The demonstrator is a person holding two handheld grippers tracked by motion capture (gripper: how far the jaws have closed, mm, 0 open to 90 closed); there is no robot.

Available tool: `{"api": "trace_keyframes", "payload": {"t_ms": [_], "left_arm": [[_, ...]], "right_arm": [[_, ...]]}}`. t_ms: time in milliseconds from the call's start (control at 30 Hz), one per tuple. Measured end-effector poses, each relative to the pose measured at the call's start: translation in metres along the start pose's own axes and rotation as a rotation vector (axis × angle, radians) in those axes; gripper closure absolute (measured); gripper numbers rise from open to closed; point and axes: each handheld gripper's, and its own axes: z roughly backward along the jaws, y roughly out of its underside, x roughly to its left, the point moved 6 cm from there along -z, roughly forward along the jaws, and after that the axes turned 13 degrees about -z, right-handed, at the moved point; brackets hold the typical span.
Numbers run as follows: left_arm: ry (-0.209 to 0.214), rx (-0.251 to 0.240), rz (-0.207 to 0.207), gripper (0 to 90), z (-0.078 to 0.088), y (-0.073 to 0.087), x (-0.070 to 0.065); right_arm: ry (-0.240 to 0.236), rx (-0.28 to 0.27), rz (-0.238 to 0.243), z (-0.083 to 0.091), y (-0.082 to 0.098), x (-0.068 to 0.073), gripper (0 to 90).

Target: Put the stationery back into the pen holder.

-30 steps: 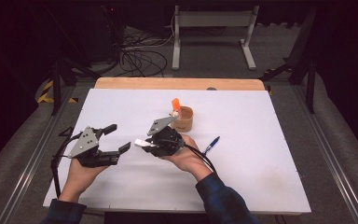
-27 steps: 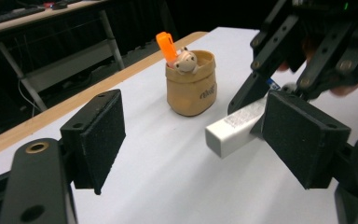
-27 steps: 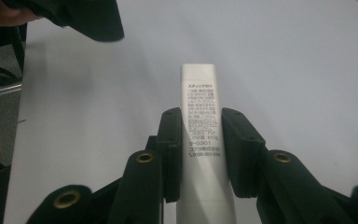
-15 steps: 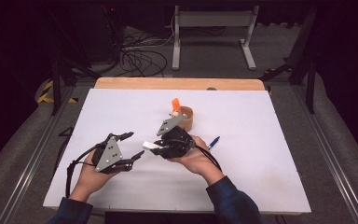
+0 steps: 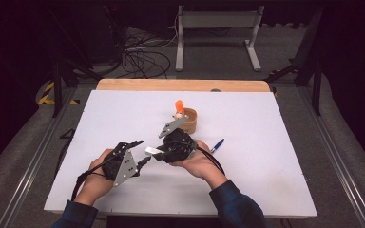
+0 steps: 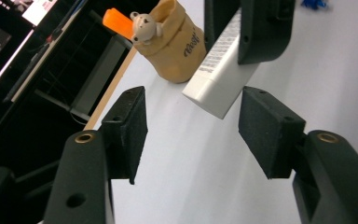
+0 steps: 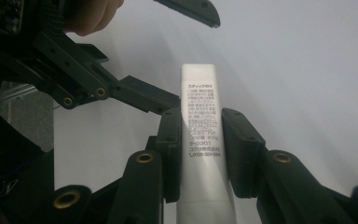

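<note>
My right gripper point(image 5: 161, 153) point(image 7: 200, 140) is shut on a white printed glue stick point(image 7: 199, 107) and holds it above the white table point(image 5: 266, 166), its free end point(image 5: 150, 150) pointing left. My left gripper point(image 5: 144, 150) point(image 6: 193, 126) is open. The stick's end point(image 6: 216, 91) hangs just beyond its two pads, which stand on either side without touching it. In the right gripper view the left gripper's fingers point(image 7: 144, 95) flank the stick's tip. A tan pouch point(image 5: 188, 120) point(image 6: 179, 44) with a small bear figure point(image 6: 144, 28) and an orange piece point(image 5: 178, 105) stands behind the grippers.
A blue pen point(image 5: 217, 145) lies on the table right of my right hand. A wooden strip point(image 5: 180, 85) runs along the far edge. Metal rails point(image 5: 33, 161) flank the table, with cables and a stand on the floor beyond.
My left gripper has moved right and nearer, turning so its open jaws now bracket the stick's free end. The right gripper with the stick has drifted slightly toward me.
</note>
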Motion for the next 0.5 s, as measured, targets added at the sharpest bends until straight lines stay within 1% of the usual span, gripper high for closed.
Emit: {"api": "trace_keyframes", "payload": {"t_ms": [33,67,267,300,333,400,467,500], "left_arm": [[0.007,0.011,0.0,44.4,0.0,0.0,-0.002],[0.002,0.005,-0.029,44.5,-0.001,-0.001,-0.002],[-0.003,0.017,-0.101,48.2,-0.002,-0.004,-0.007],[-0.008,0.015,-0.111,50.0,-0.002,-0.004,-0.007],[-0.011,0.007,-0.11,51.4,-0.002,-0.005,-0.009],[-0.006,0.015,-0.153,54.4,-0.001,-0.005,-0.01],[-0.002,0.002,-0.166,59.1,-0.001,-0.006,-0.012],[-0.003,0.009,-0.178,60.4,-0.001,-0.006,-0.013]], "right_arm": [[-0.005,0.002,-0.004,0.0,0.0,0.0,70.4],[-0.008,0.003,-0.006,-0.001,0.0,0.0,70.3],[-0.038,0.02,-0.025,-0.003,0.001,0.002,70.4],[-0.044,0.024,-0.027,-0.003,0.002,0.002,70.3],[-0.055,0.025,-0.034,-0.004,0.002,0.002,70.3],[-0.067,0.03,-0.043,-0.004,0.002,0.003,70.3],[-0.08,0.033,-0.049,-0.004,0.002,0.003,70.3],[-0.082,0.035,-0.05,-0.004,0.002,0.004,70.3]]}}
